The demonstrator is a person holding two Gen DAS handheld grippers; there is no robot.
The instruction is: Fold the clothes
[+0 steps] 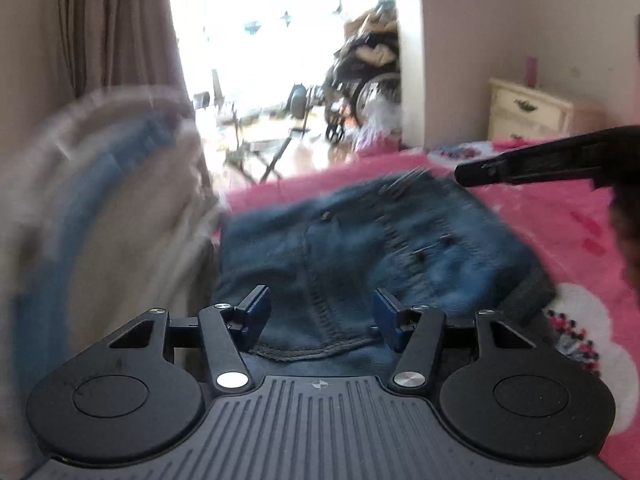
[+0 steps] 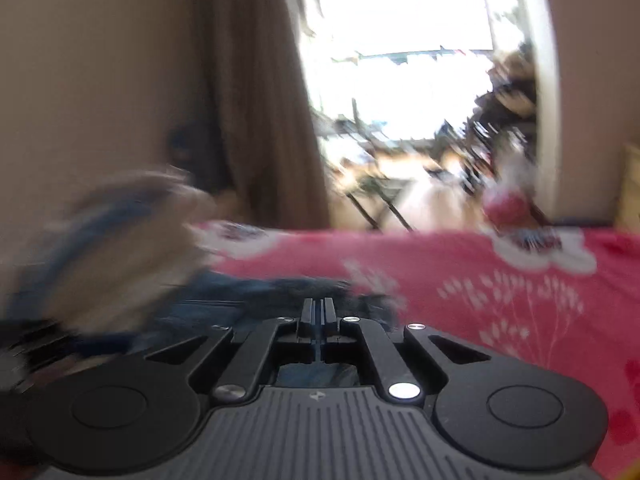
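Blue jeans lie crumpled on the pink bedspread, the left claw apart over their seam, the right claw pressed together, a cream-and-blue garment bunched alongside.

Walls: plain beige
Curtain: brown, left
Doorway: sunlit, glaring, far
Dresser: cream, far right
Bedspread: pink, flowered

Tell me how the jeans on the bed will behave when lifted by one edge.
The jeans lie crumpled in soft folds on the pink blanket, so they will probably sag and drape rather than hold shape. The thick stitched seam suggests heavy cloth, likely weighty for a one-point grip. The rough weave should not slip easily between the pads.
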